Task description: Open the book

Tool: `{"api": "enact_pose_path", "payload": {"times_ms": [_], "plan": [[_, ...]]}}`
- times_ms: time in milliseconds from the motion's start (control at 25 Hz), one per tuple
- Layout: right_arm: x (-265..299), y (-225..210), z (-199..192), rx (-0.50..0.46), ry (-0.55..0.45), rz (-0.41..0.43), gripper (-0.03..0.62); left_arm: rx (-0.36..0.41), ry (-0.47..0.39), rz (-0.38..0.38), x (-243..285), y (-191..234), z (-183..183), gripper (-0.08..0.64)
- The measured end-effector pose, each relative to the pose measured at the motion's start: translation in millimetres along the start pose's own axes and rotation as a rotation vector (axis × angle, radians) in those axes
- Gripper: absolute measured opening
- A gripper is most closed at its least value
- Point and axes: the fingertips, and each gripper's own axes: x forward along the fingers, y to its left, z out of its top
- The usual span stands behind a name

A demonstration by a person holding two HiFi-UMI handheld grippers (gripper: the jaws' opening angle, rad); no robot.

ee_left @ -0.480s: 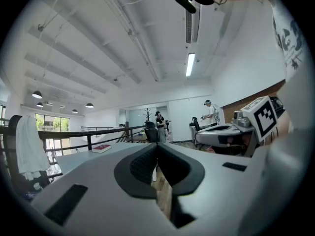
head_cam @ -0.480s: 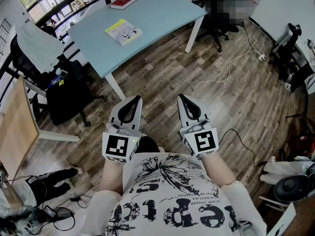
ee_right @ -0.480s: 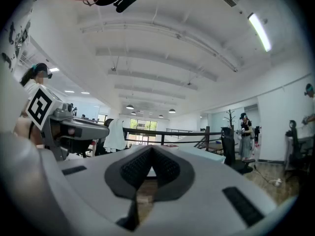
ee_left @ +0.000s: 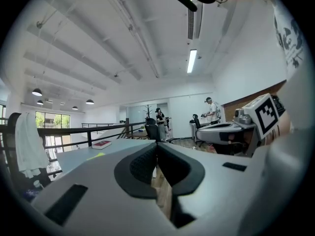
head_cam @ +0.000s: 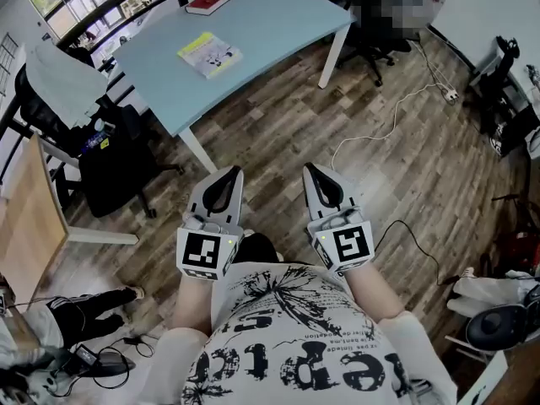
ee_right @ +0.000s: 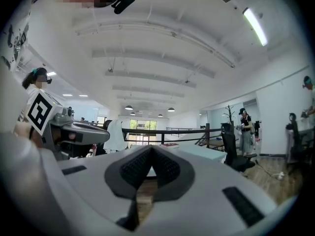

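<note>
Starting with the head view: you hold the left gripper (head_cam: 234,170) and the right gripper (head_cam: 308,167) side by side in front of your chest, both level, over the wood floor (head_cam: 405,184). Both are clenched, tips together, with nothing in either. Both sit well apart from the light-blue bench (head_cam: 278,32). The yellow book (head_cam: 209,55) lies flat and closed on the bench's left part. The red book (head_cam: 211,1) lies closed near the far edge, apart from the yellow one. Can't tell which book the task means. A white cable (head_cam: 371,133) runs across the floor to the right of the bench. A black office chair (head_cam: 118,167) stands left of the bench. A white cloth (head_cam: 63,78) is draped over another chair behind it.

Left gripper view: the jaws meet at the tip, pads touching, and the hollow behind them is empty. The bench shows ahead on the left, with the red book on it and a thin yellow edge of the yellow book nearer to you. A black railing (ee_left: 74,129) runs behind the bench. Your right gripper shows at the right edge of the view.

Right gripper view: the jaws are closed at the tip, nothing between them. The bench lies ahead, and the red book sits just right of the tips, far off. The yellow book can't be made out here. A person (ee_right: 244,124) stands at the right, beside a chair.
</note>
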Motion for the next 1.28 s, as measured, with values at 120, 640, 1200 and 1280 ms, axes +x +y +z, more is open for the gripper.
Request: {"api": "enact_pose_path", "payload": {"times_ms": [120,640,1200,1280], "plan": [[6,-7,-8,0.031,0.011,-0.011,0.011,-0.007,0.023,0.002,6,4,-8,0.021],[131,-63,-43,0.074,0.071,-0.088,0.009,-0.035,0.093,0.012,112,98,-42,0.021],[395,-138,-16,-0.034,0.08,-0.047,0.011,-0.086,0.036,0.069,293,297,-15,0.021],[425,-141,-17,-0.03,0.084,-0.03,0.011,-0.094,0.043,0.088,307,320,-17,0.021]]}}
